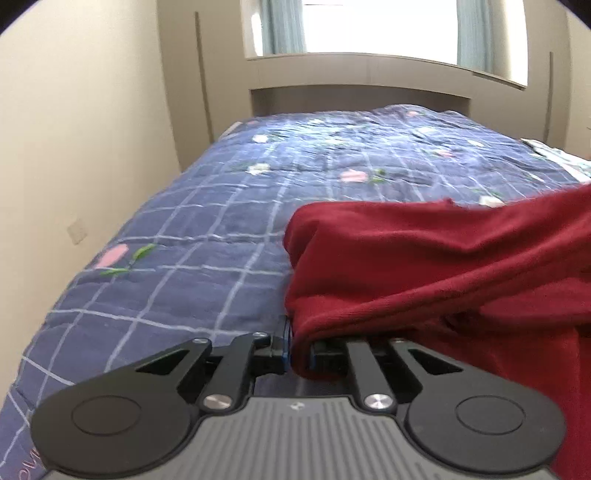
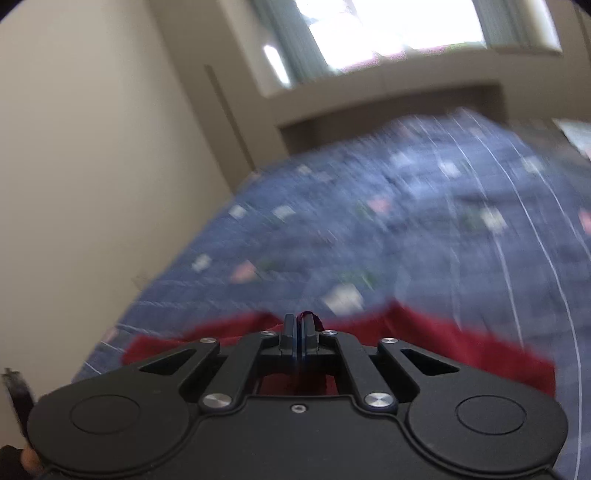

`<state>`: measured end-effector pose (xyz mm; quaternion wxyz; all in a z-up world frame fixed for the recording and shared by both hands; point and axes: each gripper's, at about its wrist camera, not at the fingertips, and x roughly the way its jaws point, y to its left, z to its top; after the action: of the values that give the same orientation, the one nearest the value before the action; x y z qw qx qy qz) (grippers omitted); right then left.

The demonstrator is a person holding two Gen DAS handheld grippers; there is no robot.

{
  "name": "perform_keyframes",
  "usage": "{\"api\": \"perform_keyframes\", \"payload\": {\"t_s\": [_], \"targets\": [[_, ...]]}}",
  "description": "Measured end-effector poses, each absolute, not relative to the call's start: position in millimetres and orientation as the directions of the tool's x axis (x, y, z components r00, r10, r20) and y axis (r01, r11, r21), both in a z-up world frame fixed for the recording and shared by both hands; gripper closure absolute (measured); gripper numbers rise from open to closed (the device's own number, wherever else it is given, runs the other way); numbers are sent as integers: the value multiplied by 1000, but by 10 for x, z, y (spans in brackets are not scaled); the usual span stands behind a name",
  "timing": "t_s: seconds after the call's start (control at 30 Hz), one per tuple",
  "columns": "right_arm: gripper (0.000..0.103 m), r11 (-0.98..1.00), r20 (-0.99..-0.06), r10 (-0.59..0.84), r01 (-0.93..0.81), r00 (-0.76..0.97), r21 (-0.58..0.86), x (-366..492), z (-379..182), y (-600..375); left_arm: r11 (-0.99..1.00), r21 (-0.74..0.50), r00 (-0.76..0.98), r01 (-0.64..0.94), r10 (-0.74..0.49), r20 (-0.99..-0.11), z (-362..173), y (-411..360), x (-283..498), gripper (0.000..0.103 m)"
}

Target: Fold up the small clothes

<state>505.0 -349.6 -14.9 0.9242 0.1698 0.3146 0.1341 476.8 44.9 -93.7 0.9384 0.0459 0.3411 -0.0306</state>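
A dark red garment lies bunched on the right side of the blue checked quilt. Its lower left edge hangs down between the fingers of my left gripper, which is shut on that fold. The cloth covers most of the right finger. In the blurred right wrist view the same red garment spreads just beyond and under my right gripper. Its jaws are pressed together, and a small tuft of red fabric pokes out above the tips.
The quilt covers a bed that runs back to a headboard under a bright window. A beige wall with a socket borders the bed's left side. Pale fabric lies at the far right. A person's hand shows at the lower left.
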Motion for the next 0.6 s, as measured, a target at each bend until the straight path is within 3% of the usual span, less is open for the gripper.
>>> {"api": "perform_keyframes", "payload": {"t_s": [0.07,0.13,0.23,0.47,0.6], "targets": [[102,903,-558,345,-105,755,416,4957,-381,-3547,992,50,757,118,-57,-651,-929,434,4707,66],[102,899,-562,342,-86,753,430,4871,-506,-3602,991,46,759,127,-67,-648,-902,466,4635,32],[102,894,-562,339,-71,755,443,4803,-609,-3644,988,-28,759,151,-133,-637,-815,615,4528,11],[101,894,-572,340,-68,747,443,4690,-765,-3666,932,-356,732,74,-293,-615,-725,1060,4874,7],[90,891,-576,343,-63,742,450,4639,-823,-3674,861,-508,709,28,-376,-597,-799,1245,5288,6]]}}
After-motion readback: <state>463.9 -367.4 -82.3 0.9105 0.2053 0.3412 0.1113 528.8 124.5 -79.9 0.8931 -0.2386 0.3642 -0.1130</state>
